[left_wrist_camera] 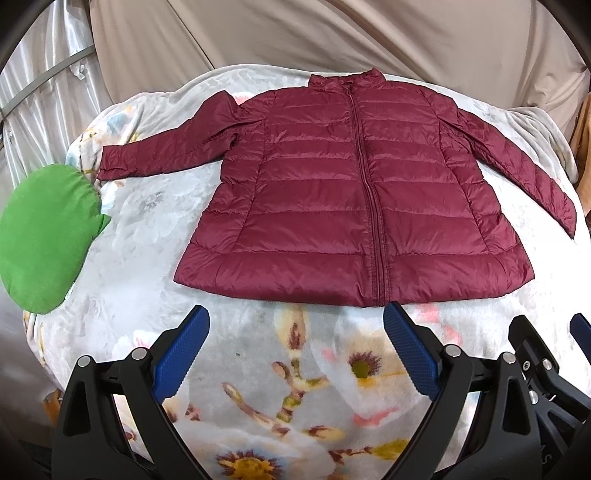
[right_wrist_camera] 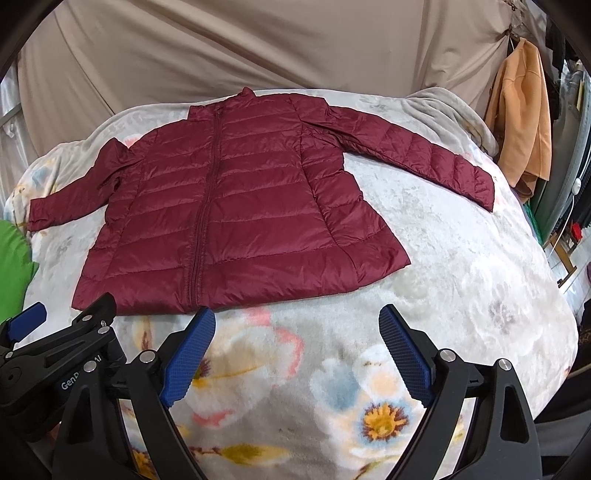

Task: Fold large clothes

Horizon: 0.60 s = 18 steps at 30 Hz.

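Observation:
A maroon quilted puffer jacket [left_wrist_camera: 343, 192] lies flat and zipped, front up, on a floral blanket [left_wrist_camera: 295, 369], collar at the far side and both sleeves spread outward. It also shows in the right wrist view [right_wrist_camera: 236, 206]. My left gripper [left_wrist_camera: 295, 325] is open and empty, hovering just in front of the jacket's hem near the zipper. My right gripper [right_wrist_camera: 297, 325] is open and empty, in front of the hem's right part. The right gripper's body shows at the left view's right edge.
A green cushion [left_wrist_camera: 44, 240] lies at the blanket's left edge, near the left sleeve cuff. A beige curtain [left_wrist_camera: 332, 33] hangs behind. An orange garment [right_wrist_camera: 524, 122] hangs at the far right, beside clutter past the blanket's edge.

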Tool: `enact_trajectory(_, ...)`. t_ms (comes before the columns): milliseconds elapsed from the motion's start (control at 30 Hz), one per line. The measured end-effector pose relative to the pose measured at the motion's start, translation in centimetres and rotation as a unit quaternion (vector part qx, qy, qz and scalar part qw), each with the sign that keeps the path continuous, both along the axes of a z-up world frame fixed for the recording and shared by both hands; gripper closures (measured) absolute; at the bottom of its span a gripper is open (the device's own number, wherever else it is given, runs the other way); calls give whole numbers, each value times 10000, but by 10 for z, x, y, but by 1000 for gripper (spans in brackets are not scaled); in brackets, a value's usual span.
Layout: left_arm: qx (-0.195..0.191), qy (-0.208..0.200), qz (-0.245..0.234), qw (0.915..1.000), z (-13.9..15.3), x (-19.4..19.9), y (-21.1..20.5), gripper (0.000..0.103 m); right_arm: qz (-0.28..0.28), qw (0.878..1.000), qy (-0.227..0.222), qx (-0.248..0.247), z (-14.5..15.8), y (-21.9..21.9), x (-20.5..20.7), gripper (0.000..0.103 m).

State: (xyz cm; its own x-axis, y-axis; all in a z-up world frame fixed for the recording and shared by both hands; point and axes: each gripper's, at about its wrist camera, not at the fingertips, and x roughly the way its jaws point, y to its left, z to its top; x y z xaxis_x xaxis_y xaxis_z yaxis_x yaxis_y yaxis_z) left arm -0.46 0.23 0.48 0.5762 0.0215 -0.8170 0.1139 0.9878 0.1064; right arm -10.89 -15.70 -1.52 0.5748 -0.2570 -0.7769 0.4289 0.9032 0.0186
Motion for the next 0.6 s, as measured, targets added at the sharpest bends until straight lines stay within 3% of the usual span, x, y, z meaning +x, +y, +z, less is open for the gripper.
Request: enact_trajectory(600,-26,155,90,9998,-7,4,-1,13,-27,10000,56,6,-2,-3,3,14)
